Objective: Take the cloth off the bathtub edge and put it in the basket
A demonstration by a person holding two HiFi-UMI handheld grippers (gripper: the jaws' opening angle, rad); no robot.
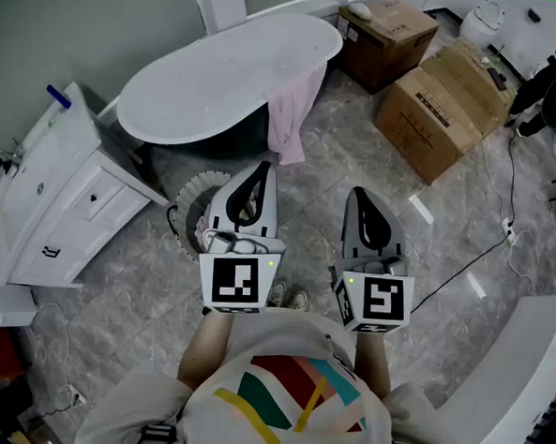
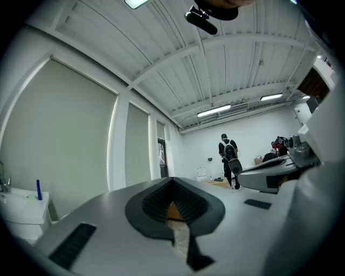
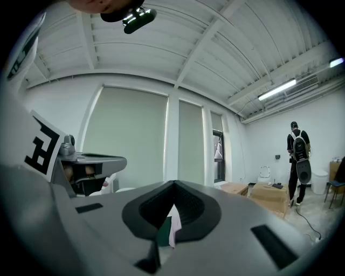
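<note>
With left tongs (image 1: 257, 182) and right tongs (image 1: 365, 209) both closed and empty, risks knocking the pink fabric cloth (image 1: 290, 114) ahead off the white oval bathtub (image 1: 211, 86) without opening first.

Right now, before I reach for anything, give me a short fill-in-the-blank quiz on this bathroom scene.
1. The cloth draped over the bathtub edge is ____ in colour.
2. The basket stands on the ____, partly hidden behind the left tool.
3. The jaws of the left tool and the right tool are both ____.

Missing words: pink; floor; shut.
</note>
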